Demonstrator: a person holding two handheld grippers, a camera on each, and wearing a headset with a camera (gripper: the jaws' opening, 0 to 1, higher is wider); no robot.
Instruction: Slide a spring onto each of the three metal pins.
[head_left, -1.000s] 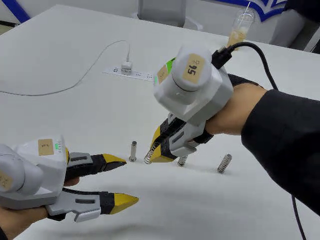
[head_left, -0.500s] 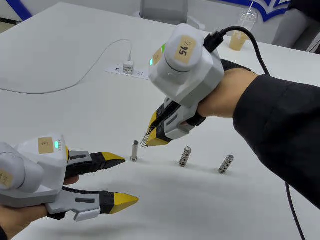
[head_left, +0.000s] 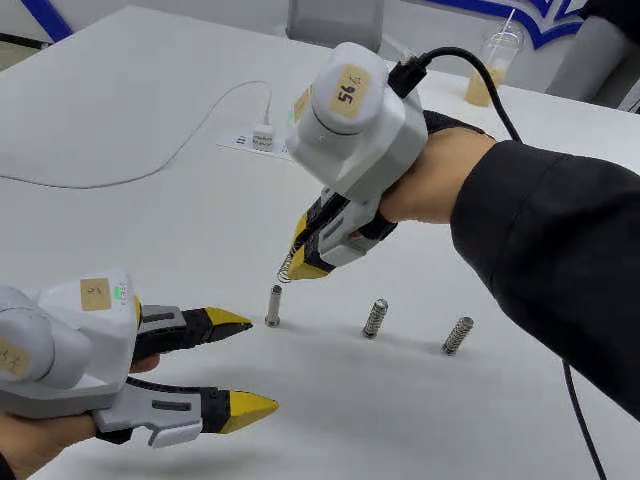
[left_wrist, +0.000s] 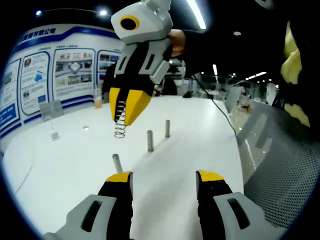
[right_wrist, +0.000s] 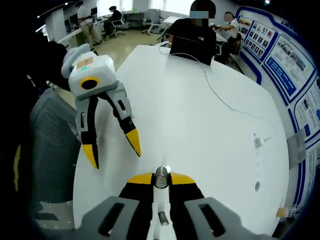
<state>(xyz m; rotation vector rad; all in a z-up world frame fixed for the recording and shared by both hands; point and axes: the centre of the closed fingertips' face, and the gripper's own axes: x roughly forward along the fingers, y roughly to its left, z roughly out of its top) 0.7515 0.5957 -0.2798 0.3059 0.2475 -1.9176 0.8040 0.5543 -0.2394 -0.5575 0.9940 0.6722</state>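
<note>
Nearest the person, at the lower left of the head view, the left gripper (head_left: 262, 365) is being held low over the worktop (head_left: 150, 220). Its fingers (head_left: 247, 405) are standing well apart and gripping nothing. Just beyond their tips, the bare pin (head_left: 274, 305) is standing upright on its own.

Right above that pin, the right gripper (head_left: 298, 265) is hanging nose-down, with its fingers clamped on the upper coils of a spring (head_left: 285, 268). The spring's free lower end is dangling a little above the pin's top, not yet touching it. A second ago this gripper was sitting lower and further right, down by the middle pin (head_left: 375, 318). It has since been rising and swinging left, so the spring is now arriving over its target.

Further right, the middle pin and the right pin (head_left: 458, 335) are each already wearing a spring. I judge that this is leaving the last of the three to do. The next move is calling for a straight descent with the coil centred over the pin.

Far back, a power strip (head_left: 262, 143) and a cup (head_left: 490, 70) are sitting on the worktop.
</note>
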